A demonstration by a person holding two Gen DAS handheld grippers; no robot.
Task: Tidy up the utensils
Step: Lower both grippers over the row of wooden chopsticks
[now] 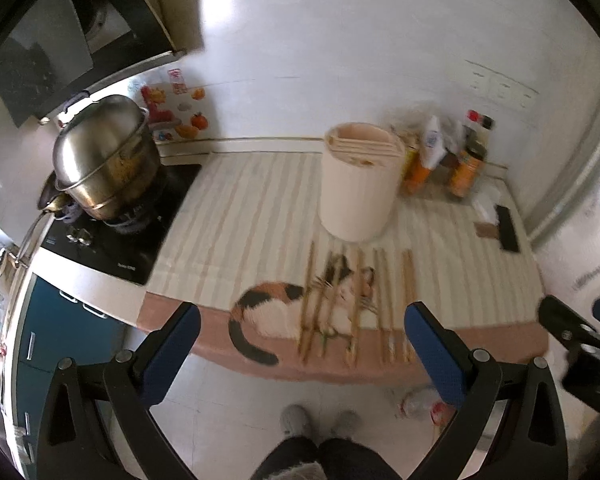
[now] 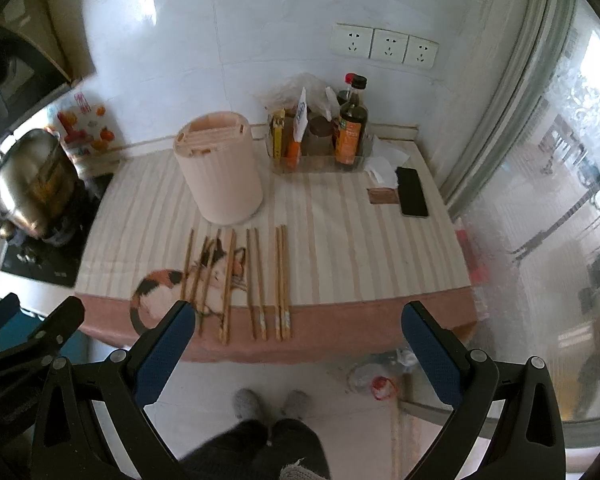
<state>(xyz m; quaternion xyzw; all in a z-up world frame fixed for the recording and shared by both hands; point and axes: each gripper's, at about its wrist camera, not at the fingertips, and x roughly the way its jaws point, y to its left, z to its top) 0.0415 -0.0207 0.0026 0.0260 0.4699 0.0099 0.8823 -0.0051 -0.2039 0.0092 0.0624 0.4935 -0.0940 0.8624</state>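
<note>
Counter first: I see a striped cloth [image 2: 340,240] with a cat print spread over the worktop, its pink near edge hanging toward me. At its far middle stands the pale utensil holder [image 2: 224,172], upright, slotted top showing, with a few sticks already lying across the slots. Bottles [image 2: 350,128] cluster at the far right, a phone [image 2: 413,191] lies right of them, and a steel pot [image 1: 104,160] sits on the stove at the far left.

Just near of the holder lie the chopsticks [image 2: 236,280], a row of loose pairs side by side. Their long axes run near-to-far, decorated ends toward me, tips toward the holder. They do not touch the holder.

My left gripper [image 1: 300,336] is spread wide with nothing between the pads, held off the near edge of the cloth. In its view the row sits straight ahead, between the two fingers. My right gripper [image 2: 298,332] is equally wide and empty; from it, the rightmost pair [image 2: 282,280] lies just left of centre, and the rest trail further left.

I judge each hand takes its own end of the row: the right is nearer the rightmost pair, the left nearer the sticks over the cat. Since the sticks point along my approach, I'd close across them, pads on the long sides.
</note>
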